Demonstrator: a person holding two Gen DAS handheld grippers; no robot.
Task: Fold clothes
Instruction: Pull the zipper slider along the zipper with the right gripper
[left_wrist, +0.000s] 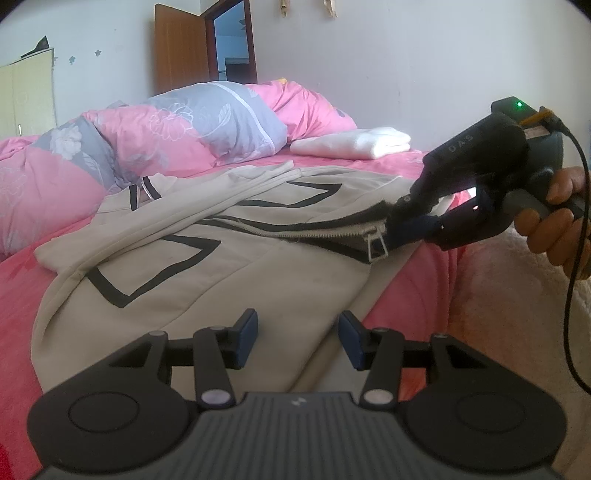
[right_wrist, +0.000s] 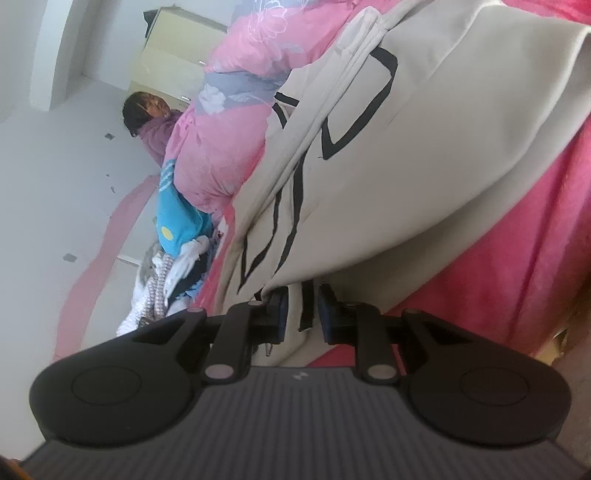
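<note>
A beige zip jacket (left_wrist: 221, 280) with black line patterns lies spread on the pink bed sheet (left_wrist: 410, 295). My left gripper (left_wrist: 298, 332) hovers open just above its near hem, with nothing between its blue pads. My right gripper (left_wrist: 397, 225) comes in from the right, held by a hand (left_wrist: 554, 221), and grips the jacket's front edge beside the metal zipper pull (left_wrist: 375, 243), lifting that edge slightly. In the right wrist view the jacket (right_wrist: 443, 147) hangs into the right gripper (right_wrist: 303, 314), and a black-striped hem fills the narrow gap between the pads.
A pink and grey duvet (left_wrist: 166, 129) is bunched across the back of the bed, with a folded white cloth (left_wrist: 354, 142) beside it. A person (right_wrist: 147, 110) sits beyond the bed near a heap of clothes (right_wrist: 173, 266). A brown door (left_wrist: 181, 48) stands open behind.
</note>
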